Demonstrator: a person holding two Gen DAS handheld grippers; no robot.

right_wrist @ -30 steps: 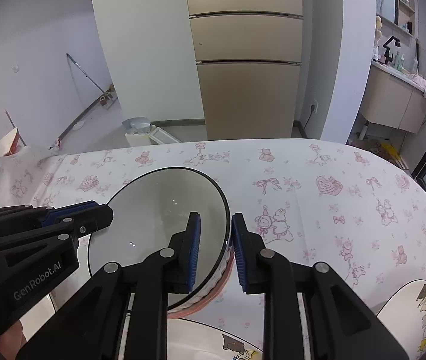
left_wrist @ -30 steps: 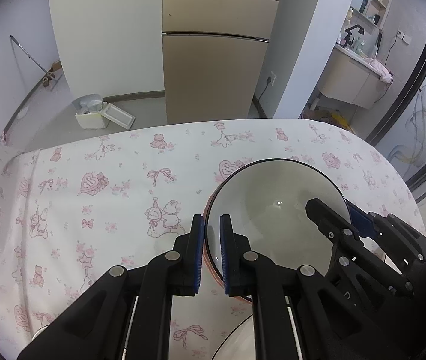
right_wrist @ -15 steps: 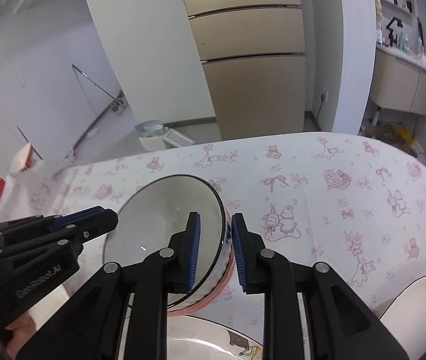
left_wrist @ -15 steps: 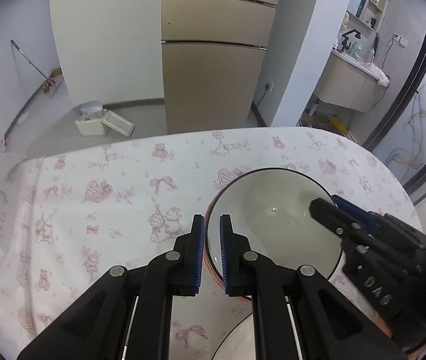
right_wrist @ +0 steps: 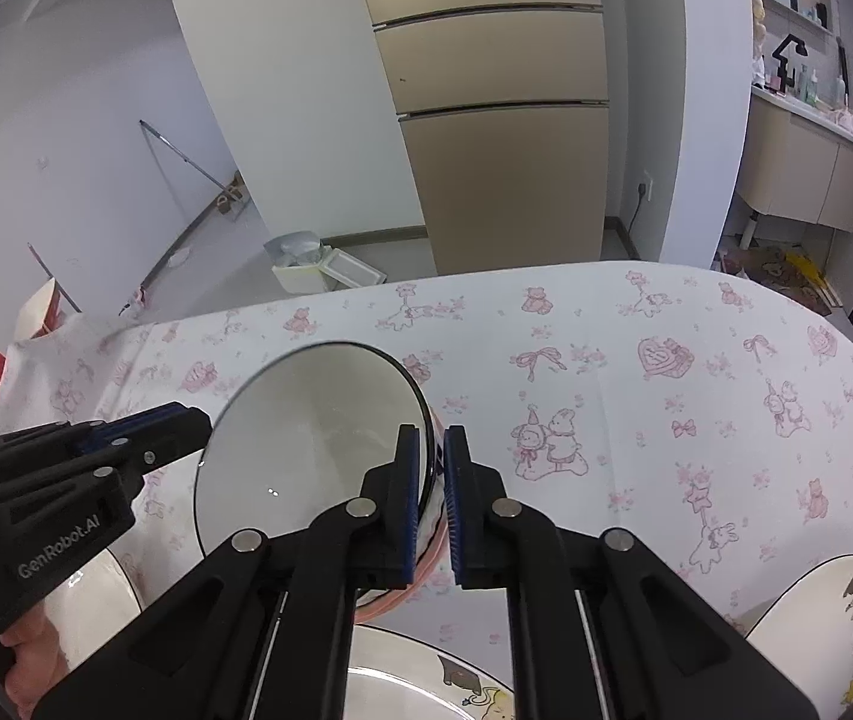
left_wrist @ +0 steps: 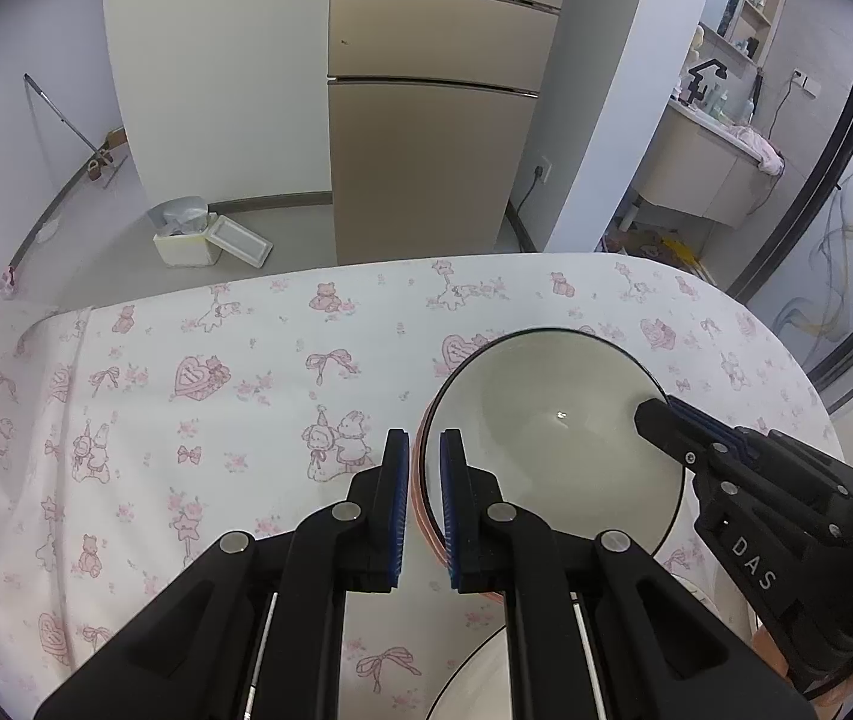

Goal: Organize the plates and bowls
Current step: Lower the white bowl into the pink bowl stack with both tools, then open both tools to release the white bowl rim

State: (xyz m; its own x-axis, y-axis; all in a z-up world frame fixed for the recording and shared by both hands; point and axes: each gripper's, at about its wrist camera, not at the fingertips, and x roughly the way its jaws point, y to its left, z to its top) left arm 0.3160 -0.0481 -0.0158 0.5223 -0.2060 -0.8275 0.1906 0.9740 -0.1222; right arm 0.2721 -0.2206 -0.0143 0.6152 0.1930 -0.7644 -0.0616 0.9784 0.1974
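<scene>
Both tongs pinch opposite edges of the black-rimmed bowl: the left tongs clamp its left rim, the right tongs its right rim, probably to keep it level above the counter, near a cartoon plate.

free: tablecloth left | blocked: bowl centre, plate right
</scene>
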